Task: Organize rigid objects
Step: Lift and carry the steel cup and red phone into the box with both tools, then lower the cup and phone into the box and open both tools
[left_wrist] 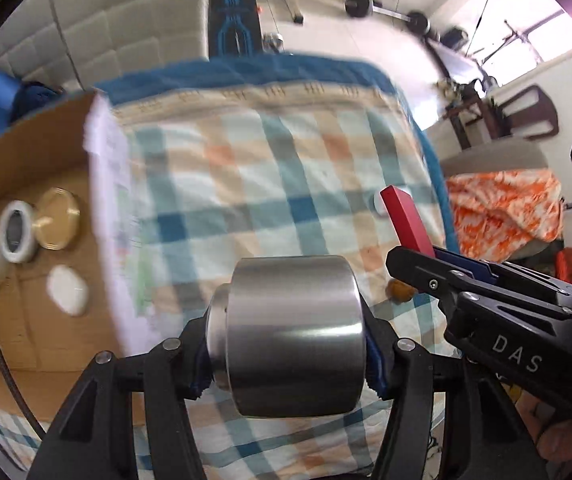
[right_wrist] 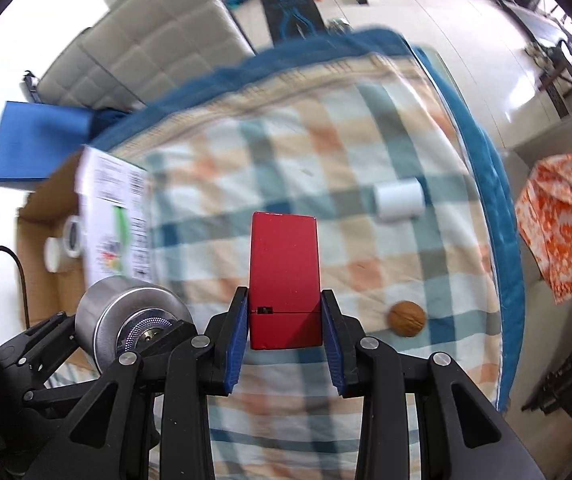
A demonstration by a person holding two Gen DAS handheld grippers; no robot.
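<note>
The left hand-held gripper (left_wrist: 286, 364) pinches a steel cylinder (left_wrist: 292, 334) across its end faces; it looks heavy and slick, so a firm grip suits. To its right, the right hand-held gripper (right_wrist: 286, 344) clamps a rigid red block (right_wrist: 284, 280) low on its sides. To the left sits a cardboard box (left_wrist: 51, 272), below lies a checked blanket (left_wrist: 277, 184), probably on a bed.

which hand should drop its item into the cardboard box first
Left, probably. Its hand-held gripper, clamping the metal cylinder, is right beside the cardboard box; the right one, holding the red block, sits farther away.
</note>
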